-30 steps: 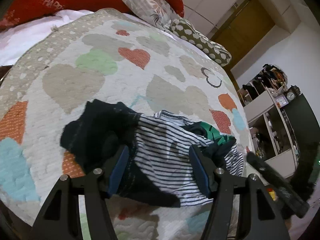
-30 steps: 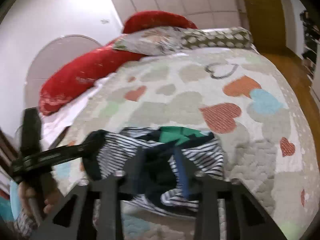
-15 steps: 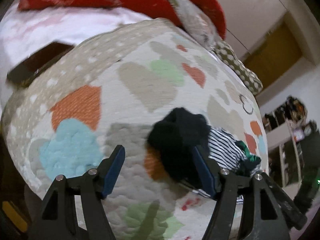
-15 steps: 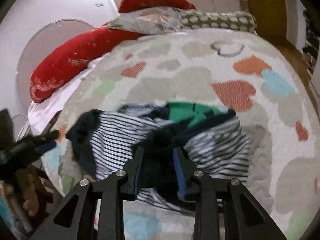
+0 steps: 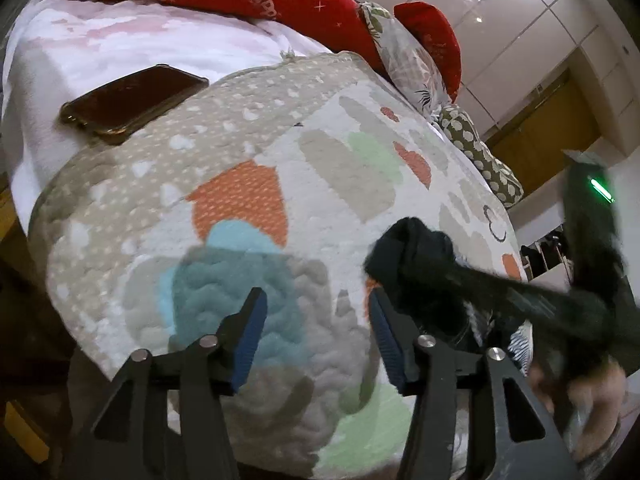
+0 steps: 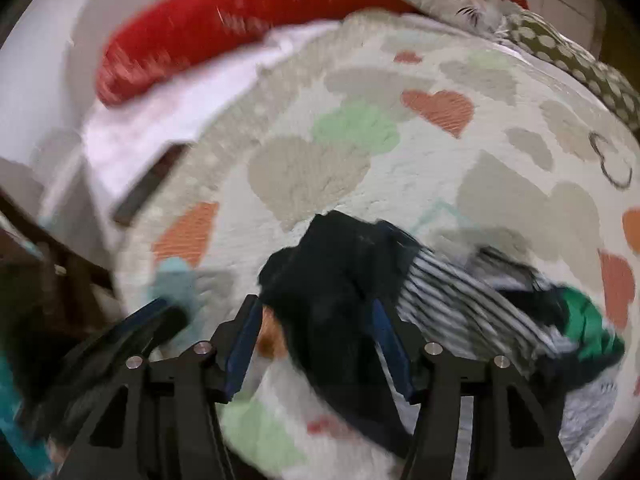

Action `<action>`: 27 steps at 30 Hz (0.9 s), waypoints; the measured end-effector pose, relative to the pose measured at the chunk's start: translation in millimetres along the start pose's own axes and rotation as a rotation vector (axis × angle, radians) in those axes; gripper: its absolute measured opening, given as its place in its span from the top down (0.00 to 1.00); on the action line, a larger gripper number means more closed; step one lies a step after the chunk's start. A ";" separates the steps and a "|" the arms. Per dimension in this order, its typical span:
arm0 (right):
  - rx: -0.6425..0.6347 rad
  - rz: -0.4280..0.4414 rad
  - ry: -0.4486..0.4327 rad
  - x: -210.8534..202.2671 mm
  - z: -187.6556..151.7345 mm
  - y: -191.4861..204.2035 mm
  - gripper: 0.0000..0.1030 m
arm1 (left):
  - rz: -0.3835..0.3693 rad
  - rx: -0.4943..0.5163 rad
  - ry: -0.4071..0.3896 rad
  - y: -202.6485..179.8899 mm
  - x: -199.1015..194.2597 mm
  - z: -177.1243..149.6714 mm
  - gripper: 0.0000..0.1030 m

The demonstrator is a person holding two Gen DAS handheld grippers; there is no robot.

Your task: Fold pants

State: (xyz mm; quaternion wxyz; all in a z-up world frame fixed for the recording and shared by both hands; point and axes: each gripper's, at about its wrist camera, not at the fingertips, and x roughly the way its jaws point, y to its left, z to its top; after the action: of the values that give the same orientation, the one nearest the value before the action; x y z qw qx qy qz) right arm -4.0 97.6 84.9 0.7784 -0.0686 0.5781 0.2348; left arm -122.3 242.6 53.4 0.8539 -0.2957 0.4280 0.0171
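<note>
We see right gripper swung left off striped, green clothes onto dark pants, jaws opening, pants between pads, not yet pinched. Left gripper slid off pile over bare quilt, jaws closing on nothing. Pants bunched on bed, unfolded; we judge grasp comes next.

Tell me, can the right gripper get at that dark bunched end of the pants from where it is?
Probably yes: the right gripper is opening right over the dark bunched end of the pants, which lies between its fingers with nothing covering it. The frame is blurred, so contact is unclear.
</note>
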 end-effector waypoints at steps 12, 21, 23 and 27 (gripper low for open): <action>-0.063 -0.221 0.094 41.1 15.4 17.1 0.69 | -0.062 0.058 0.020 -12.1 10.3 -13.4 0.38; 0.124 0.048 -0.026 -8.5 9.0 -27.1 0.73 | -0.122 0.294 0.039 -95.9 39.3 -30.5 0.28; 0.149 0.089 -0.049 -18.8 8.6 -33.2 0.73 | -0.128 0.326 0.057 -112.9 45.6 -29.5 0.57; 0.201 0.161 -0.110 -43.7 1.0 -55.2 0.73 | -0.144 0.367 0.106 -144.3 54.8 -27.6 0.92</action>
State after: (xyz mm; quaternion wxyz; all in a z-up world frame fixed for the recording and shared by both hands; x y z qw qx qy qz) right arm 11.7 36.9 116.9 0.7906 0.0692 0.5587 0.2407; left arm -66.7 96.9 70.9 0.8688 -0.1654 0.4459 -0.1378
